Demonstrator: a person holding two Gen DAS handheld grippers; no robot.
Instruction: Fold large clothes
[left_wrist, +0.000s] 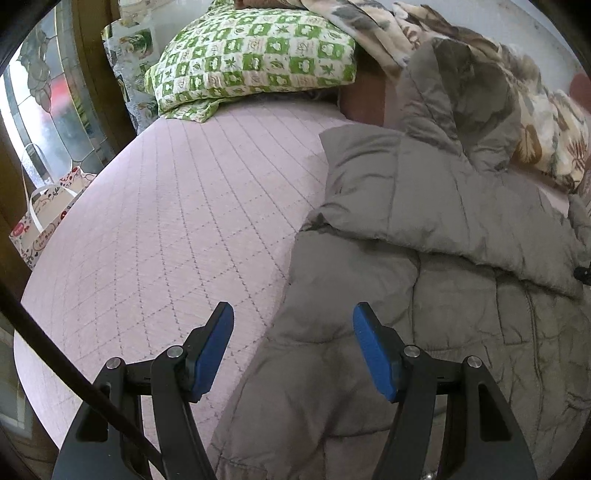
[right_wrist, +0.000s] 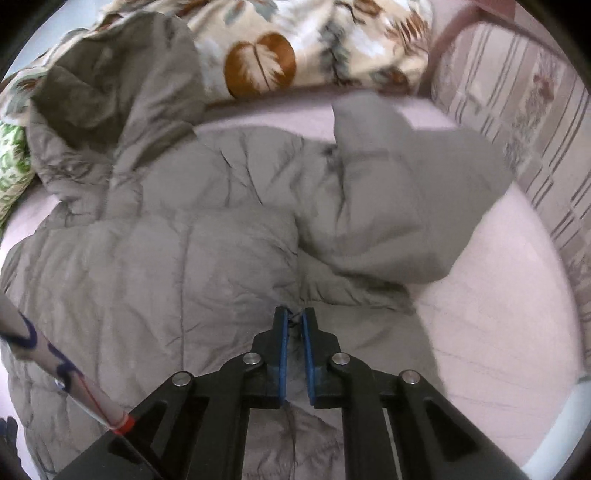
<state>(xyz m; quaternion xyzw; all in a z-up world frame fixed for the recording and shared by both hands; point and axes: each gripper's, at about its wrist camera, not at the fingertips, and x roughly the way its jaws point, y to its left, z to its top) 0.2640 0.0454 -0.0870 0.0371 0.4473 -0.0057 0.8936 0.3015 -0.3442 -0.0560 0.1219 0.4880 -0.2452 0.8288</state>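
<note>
A grey puffer jacket (left_wrist: 424, 206) lies spread on the pink quilted bed cover (left_wrist: 166, 221), hood (left_wrist: 461, 85) towards the far end. In the left wrist view my left gripper (left_wrist: 292, 308) hovers open over the jacket's near left edge, and its blue pads (left_wrist: 212, 350) hold nothing. In the right wrist view the jacket (right_wrist: 184, 251) fills the middle, with one sleeve (right_wrist: 399, 206) folded in over the body. My right gripper (right_wrist: 294, 312) is shut on a pinch of grey jacket fabric near the lower right part of the body.
A green checked pillow (left_wrist: 255, 55) and a floral blanket (right_wrist: 295, 48) lie at the bed's far end. A paper bag (left_wrist: 40, 218) stands on the floor beside the bed's left edge. Striped fabric (right_wrist: 517, 110) borders the right side. Bare pink cover (right_wrist: 498, 314) shows right of the jacket.
</note>
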